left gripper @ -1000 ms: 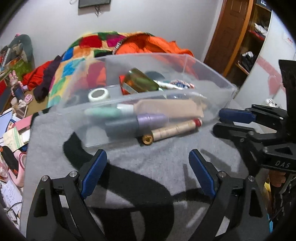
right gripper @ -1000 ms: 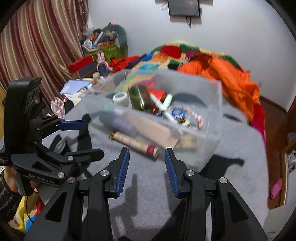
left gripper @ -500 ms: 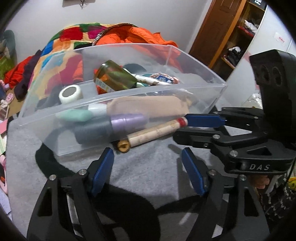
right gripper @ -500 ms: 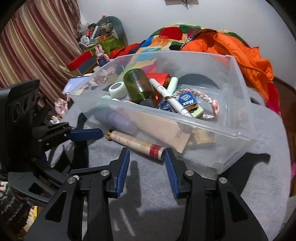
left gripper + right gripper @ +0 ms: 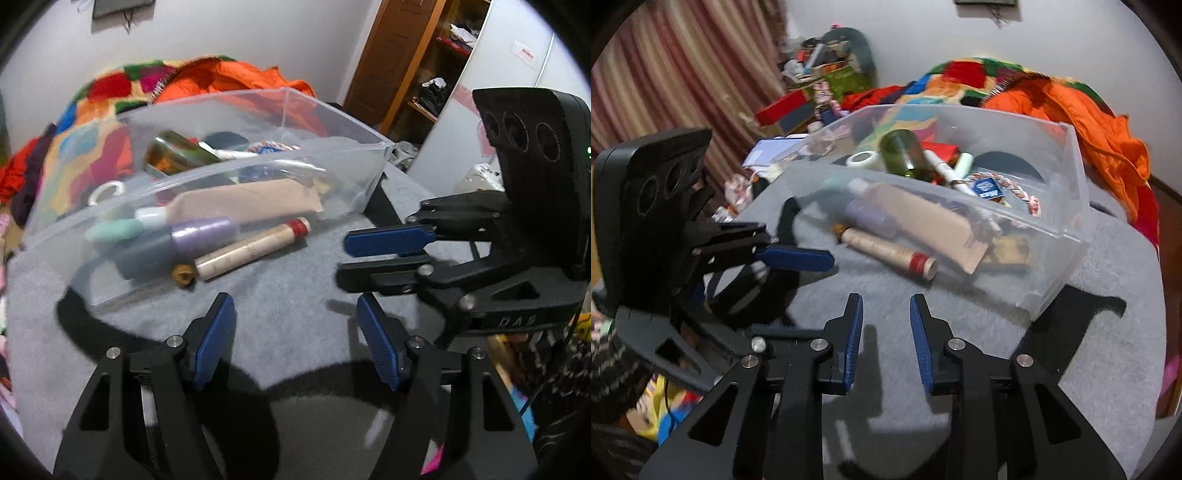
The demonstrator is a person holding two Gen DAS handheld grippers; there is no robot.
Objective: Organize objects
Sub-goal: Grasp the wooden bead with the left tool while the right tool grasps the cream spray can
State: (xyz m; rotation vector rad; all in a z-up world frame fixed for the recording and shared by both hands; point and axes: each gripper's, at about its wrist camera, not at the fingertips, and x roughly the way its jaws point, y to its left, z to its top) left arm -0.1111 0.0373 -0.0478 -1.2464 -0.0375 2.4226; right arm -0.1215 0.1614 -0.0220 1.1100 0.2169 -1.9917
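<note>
Two matching handheld grippers made of matte black plastic. The left gripper [image 5: 295, 341] and the right gripper [image 5: 886, 341] each have two angular fingers with triangular cut-outs, silver screw heads at the joints and ribbed blue pads [image 5: 216, 341]. A black camera housing with three round holes tops each. A dark patterned sleeve [image 5: 607, 369] shows behind.
</note>
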